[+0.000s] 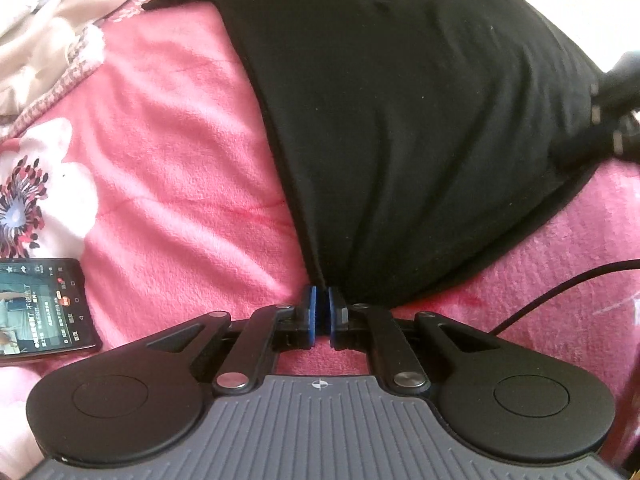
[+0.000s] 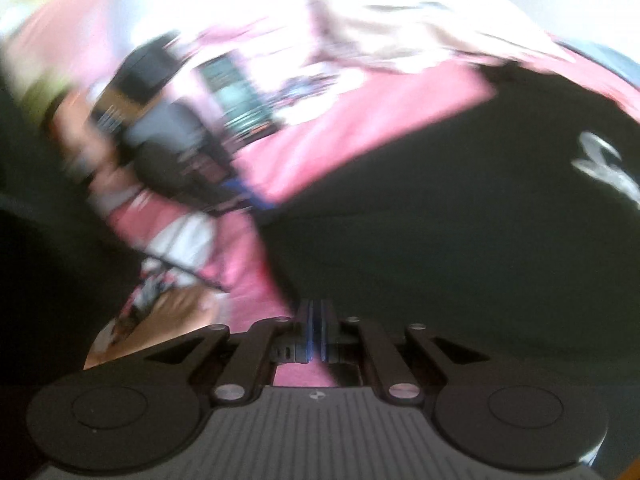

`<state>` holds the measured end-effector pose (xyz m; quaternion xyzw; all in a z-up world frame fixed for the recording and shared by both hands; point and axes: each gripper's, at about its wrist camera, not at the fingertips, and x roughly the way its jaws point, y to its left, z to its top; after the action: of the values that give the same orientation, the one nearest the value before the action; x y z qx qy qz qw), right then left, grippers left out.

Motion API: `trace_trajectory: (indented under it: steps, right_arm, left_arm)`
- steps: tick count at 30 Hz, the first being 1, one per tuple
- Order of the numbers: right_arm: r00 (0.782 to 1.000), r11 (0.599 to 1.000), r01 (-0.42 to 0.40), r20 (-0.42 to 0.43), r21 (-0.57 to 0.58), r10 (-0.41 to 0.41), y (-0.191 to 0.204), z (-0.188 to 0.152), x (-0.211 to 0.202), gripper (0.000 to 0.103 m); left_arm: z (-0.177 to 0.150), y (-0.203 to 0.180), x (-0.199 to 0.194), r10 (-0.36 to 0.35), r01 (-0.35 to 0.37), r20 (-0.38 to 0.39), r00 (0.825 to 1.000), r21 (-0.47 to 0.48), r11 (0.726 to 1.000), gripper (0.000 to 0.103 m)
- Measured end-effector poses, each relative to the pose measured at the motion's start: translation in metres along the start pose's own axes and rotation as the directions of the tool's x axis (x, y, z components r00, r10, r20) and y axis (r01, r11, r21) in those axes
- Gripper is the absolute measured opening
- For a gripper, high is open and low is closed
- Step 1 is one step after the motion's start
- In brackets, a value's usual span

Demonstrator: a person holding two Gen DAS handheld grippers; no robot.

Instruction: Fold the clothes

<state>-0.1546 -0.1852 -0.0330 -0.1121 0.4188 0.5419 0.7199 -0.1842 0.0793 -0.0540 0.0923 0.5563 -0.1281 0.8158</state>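
A black T-shirt (image 1: pixel 400 128) with white script lettering lies on a pink floral blanket (image 1: pixel 172 168). My left gripper (image 1: pixel 322 300) is shut on the shirt's near hem corner. In the blurred right wrist view the same shirt (image 2: pixel 460 232) fills the right side. My right gripper (image 2: pixel 321 312) is shut on the shirt's edge. The right gripper also shows in the left wrist view (image 1: pixel 612 120) at the shirt's right side. The left gripper shows blurred in the right wrist view (image 2: pixel 240 192) at the shirt's far corner.
A phone (image 1: pixel 36 308) with a lit screen lies on the blanket at the left. A pale crumpled quilt (image 1: pixel 44 28) lies at the far left. A black cable (image 1: pixel 560 292) runs over the blanket at the right.
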Motion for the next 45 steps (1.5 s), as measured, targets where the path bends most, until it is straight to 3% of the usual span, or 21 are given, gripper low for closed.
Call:
trace_trajectory:
  steps: [4, 8, 10, 14, 18, 22, 26, 31, 34, 40, 42, 45]
  right_arm:
    - [0.999, 0.984, 0.035, 0.035, 0.174, -0.042, -0.039, -0.013, -0.048, 0.004]
    - [0.995, 0.939, 0.059, 0.061, 0.338, -0.085, -0.077, -0.026, -0.096, 0.004]
    - [0.992, 0.928, 0.095, 0.045, 0.361, -0.119, -0.083, -0.037, -0.115, 0.004]
    - [0.984, 0.919, 0.176, -0.058, 0.352, -0.167, -0.076, -0.062, -0.126, 0.004]
    - [0.966, 0.928, 0.234, -0.174, 0.289, -0.189, -0.055, -0.087, -0.118, 0.004]
    - [0.948, 0.918, 0.281, -0.229, 0.281, -0.220, -0.042, -0.104, -0.109, 0.004]
    - [0.933, 0.884, 0.338, -0.237, 0.322, -0.270, -0.042, -0.113, -0.109, 0.004]
    - [0.929, 0.866, 0.359, -0.227, 0.348, -0.293, -0.044, -0.118, -0.112, 0.004]
    - [0.919, 0.843, 0.388, -0.229, 0.372, -0.322, -0.050, -0.119, -0.107, 0.004]
    - [0.899, 0.794, 0.435, -0.155, 0.425, -0.410, -0.057, -0.117, -0.114, 0.004]
    - [0.893, 0.784, 0.443, -0.134, 0.435, -0.430, -0.059, -0.116, -0.117, 0.004]
    - [0.882, 0.771, 0.457, -0.117, 0.443, -0.456, -0.064, -0.116, -0.120, 0.004]
  left_arm:
    - [0.003, 0.002, -0.011, 0.012, -0.012, 0.011, 1.000, 0.007, 1.000, 0.032]
    - [0.008, 0.006, -0.030, 0.052, -0.053, 0.045, 0.998, 0.013, 0.999, 0.033]
    - [0.012, 0.008, -0.037, 0.061, -0.062, 0.065, 0.996, 0.007, 0.998, 0.033]
    - [0.033, -0.005, -0.042, -0.003, 0.000, 0.131, 0.991, 0.026, 1.000, 0.033]
    - [0.049, -0.041, -0.034, -0.143, 0.122, 0.166, 0.976, 0.134, 0.983, 0.033]
    - [0.057, -0.090, -0.021, -0.279, 0.223, 0.158, 0.947, 0.300, 0.927, 0.033]
    - [0.051, -0.125, -0.013, -0.329, 0.231, 0.161, 0.931, 0.439, 0.868, 0.033]
    - [0.033, -0.152, -0.016, -0.353, 0.189, 0.185, 0.917, 0.579, 0.793, 0.033]
    - [0.027, -0.165, -0.014, -0.337, 0.129, 0.201, 0.920, 0.658, 0.742, 0.033]
    - [0.011, -0.197, 0.001, -0.291, -0.053, 0.268, 0.918, 0.813, 0.580, 0.033]
    - [0.013, -0.201, 0.004, -0.300, -0.060, 0.272, 0.914, 0.823, 0.565, 0.034]
    - [0.021, -0.202, 0.006, -0.311, -0.038, 0.268, 0.912, 0.808, 0.587, 0.033]
